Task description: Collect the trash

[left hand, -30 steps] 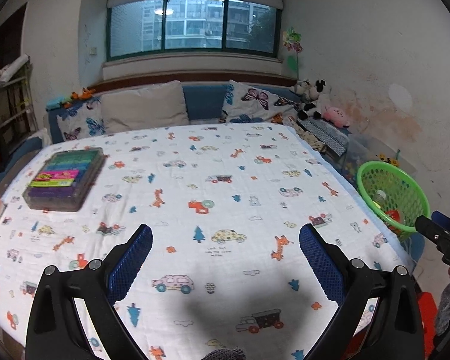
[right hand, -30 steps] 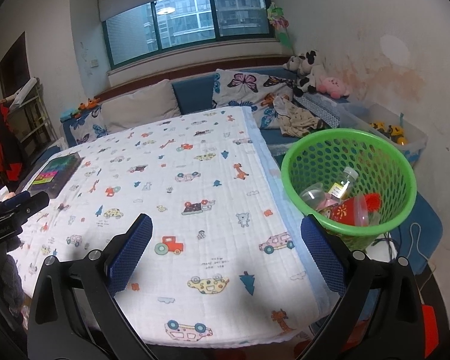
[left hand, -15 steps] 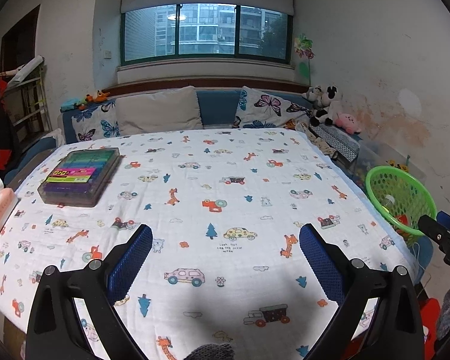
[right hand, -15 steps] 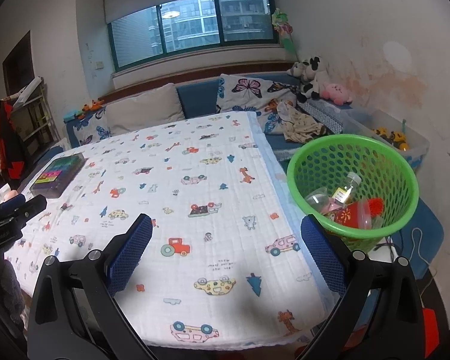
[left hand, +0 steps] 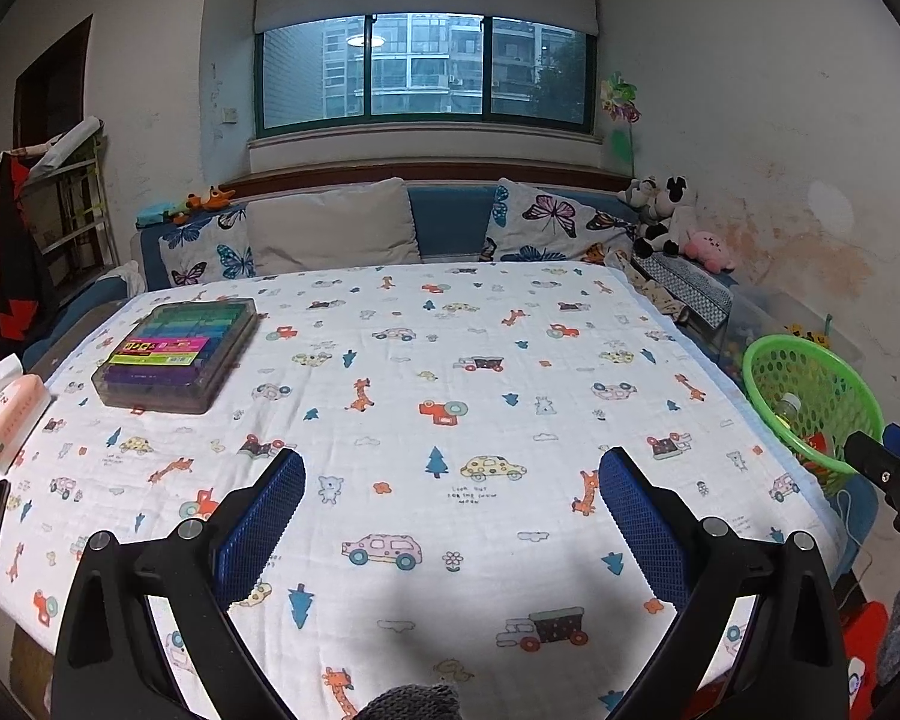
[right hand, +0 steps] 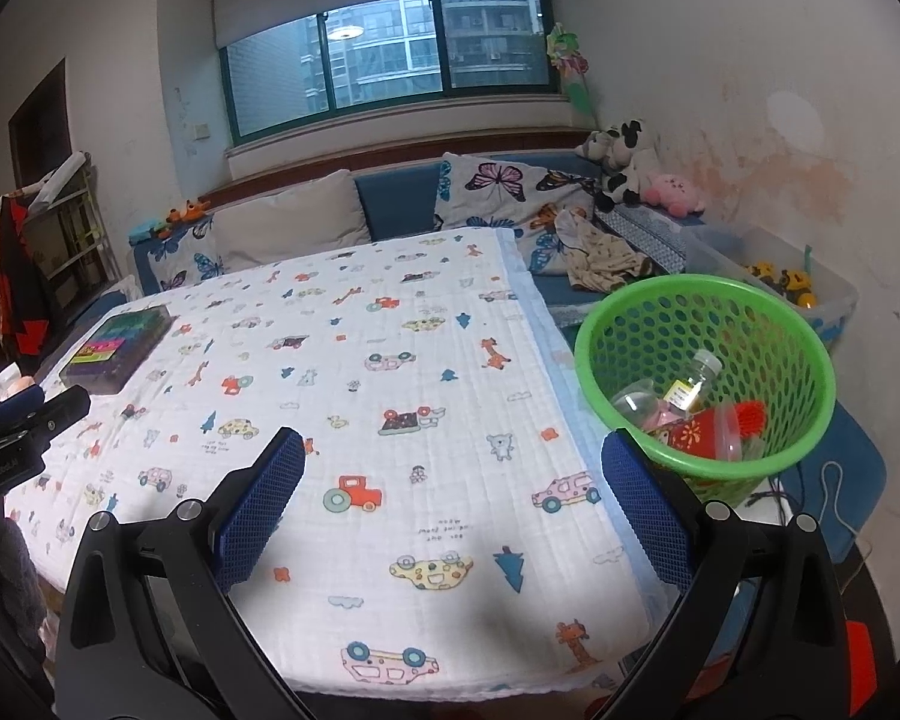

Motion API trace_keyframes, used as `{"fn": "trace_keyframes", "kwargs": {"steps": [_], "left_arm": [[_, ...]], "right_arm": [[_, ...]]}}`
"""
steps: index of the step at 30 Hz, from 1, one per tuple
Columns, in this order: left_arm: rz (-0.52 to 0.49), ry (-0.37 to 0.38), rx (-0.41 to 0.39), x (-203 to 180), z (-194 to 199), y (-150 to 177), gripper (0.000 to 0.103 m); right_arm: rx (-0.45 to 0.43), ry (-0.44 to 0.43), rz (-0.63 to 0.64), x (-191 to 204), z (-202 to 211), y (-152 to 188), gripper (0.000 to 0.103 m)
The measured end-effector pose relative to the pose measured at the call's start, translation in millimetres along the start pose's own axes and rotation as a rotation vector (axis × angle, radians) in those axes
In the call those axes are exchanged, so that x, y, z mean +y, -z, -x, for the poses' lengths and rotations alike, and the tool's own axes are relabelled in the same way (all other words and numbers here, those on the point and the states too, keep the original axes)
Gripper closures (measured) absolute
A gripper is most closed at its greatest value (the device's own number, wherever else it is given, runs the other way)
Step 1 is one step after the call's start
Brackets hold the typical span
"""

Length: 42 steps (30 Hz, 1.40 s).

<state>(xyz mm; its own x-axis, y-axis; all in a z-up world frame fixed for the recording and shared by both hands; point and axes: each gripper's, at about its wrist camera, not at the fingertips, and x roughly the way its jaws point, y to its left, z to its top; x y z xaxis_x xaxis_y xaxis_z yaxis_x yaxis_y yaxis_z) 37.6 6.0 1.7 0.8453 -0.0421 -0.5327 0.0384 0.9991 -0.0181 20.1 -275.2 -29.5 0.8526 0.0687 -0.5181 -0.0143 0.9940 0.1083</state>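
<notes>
While both grippers (left hand: 450, 498) (right hand: 453, 480) gape empty, bottle (right hand: 693, 381) in basket (right hand: 594, 348) points neck up-right.

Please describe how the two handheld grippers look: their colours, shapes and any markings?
Both look the same. The left gripper and the right gripper each have two black plastic fingers shaped like angular frames with triangular cut-outs and silver bolt heads. The inner pads are blue with a fine grid texture. From the right wrist view, the left gripper's black body carries small white lettering, too small to read. No cables or sleeves are visible.
</notes>
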Motion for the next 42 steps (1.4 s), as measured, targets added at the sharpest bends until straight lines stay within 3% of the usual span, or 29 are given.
{"fn": "trace_keyframes", "kwargs": {"steps": [42], "left_arm": [[0.018, -0.005, 0.006, 1.3, 2.4, 4.0, 0.008]], "right_arm": [[0.001, -0.006, -0.003, 3.7, -2.0, 2.4, 0.004]]}}
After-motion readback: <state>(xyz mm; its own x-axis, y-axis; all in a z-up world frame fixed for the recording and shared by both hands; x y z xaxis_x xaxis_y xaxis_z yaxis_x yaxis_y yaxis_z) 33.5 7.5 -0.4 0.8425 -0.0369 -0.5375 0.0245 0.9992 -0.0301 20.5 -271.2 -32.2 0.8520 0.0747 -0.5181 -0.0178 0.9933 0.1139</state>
